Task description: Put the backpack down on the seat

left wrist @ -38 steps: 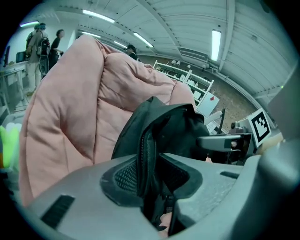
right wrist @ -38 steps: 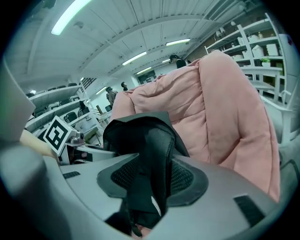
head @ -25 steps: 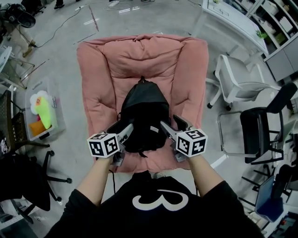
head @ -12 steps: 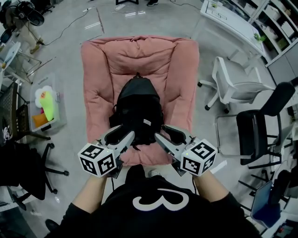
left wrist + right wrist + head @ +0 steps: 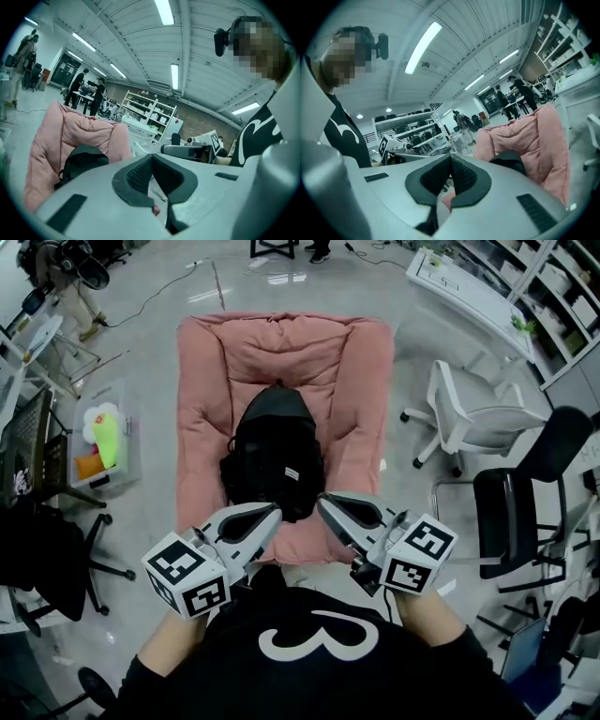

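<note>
A black backpack [image 5: 275, 456] lies on the pink cushioned seat [image 5: 286, 352], its top toward the backrest. The backpack [image 5: 82, 161] and the pink seat [image 5: 56, 136] show left of the jaws in the left gripper view, and the backpack [image 5: 511, 164] shows again right of the jaws in the right gripper view. My left gripper [image 5: 270, 513] is shut and empty, just off the seat's front edge, clear of the bag. My right gripper [image 5: 326, 502] is also shut with nothing in it, beside the backpack's lower right corner and apart from it.
A white chair [image 5: 473, 409] and a black chair [image 5: 525, 512] stand to the right of the seat. On the left floor is a clear bin [image 5: 98, 442] with coloured toys, plus a dark chair [image 5: 37, 549]. Desks and shelves [image 5: 487, 287] line the back right. People stand in the distance.
Both grippers have drawn back from the backpack's sides toward me and closed their jaws. The backpack stays on the seat.
</note>
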`<action>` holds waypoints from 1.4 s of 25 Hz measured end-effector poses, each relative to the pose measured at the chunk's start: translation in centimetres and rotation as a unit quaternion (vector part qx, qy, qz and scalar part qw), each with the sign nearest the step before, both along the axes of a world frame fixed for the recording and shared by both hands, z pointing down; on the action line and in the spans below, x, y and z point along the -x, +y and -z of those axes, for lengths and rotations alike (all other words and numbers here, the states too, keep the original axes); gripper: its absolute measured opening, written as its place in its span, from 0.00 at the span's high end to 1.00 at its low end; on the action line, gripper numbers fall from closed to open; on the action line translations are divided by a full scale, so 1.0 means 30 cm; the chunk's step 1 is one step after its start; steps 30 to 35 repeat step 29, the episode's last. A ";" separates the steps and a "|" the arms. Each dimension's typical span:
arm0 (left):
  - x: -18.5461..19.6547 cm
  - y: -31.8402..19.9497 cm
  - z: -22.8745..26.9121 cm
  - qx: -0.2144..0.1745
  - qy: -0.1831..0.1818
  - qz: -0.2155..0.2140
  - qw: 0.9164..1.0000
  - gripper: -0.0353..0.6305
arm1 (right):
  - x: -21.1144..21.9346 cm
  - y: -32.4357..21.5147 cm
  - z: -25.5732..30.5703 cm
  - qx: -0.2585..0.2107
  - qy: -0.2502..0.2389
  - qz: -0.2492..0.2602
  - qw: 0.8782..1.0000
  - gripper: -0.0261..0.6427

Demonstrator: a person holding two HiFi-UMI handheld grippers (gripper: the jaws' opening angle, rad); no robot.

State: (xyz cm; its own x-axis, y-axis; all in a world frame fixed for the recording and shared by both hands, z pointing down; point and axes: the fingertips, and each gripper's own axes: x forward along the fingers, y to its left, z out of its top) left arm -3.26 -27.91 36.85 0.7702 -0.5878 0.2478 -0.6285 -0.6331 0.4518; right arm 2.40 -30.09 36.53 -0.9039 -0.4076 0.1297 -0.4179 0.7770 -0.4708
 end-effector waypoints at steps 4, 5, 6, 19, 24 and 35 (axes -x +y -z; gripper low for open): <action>-0.055 0.072 0.068 -0.016 0.002 0.002 1.000 0.94 | -0.041 0.071 0.058 -0.014 -0.008 0.017 1.000 0.96; -0.063 0.083 0.077 -0.020 -0.005 0.005 1.000 0.94 | -0.053 0.087 0.072 -0.023 -0.005 0.020 1.000 0.96; -0.071 0.094 0.084 -0.023 -0.013 0.009 1.000 0.94 | -0.064 0.101 0.084 -0.031 -0.003 0.021 0.999 0.96; -0.190 0.210 0.164 -0.057 -0.031 0.027 0.998 0.94 | -0.186 0.227 0.153 -0.068 0.003 0.030 0.997 0.96; -0.189 0.211 0.169 -0.062 -0.036 0.031 0.997 0.94 | -0.184 0.231 0.156 -0.071 0.005 0.036 0.997 0.96; -0.189 0.216 0.177 -0.066 -0.037 0.034 0.997 0.94 | -0.179 0.238 0.167 -0.072 0.004 0.039 0.997 0.96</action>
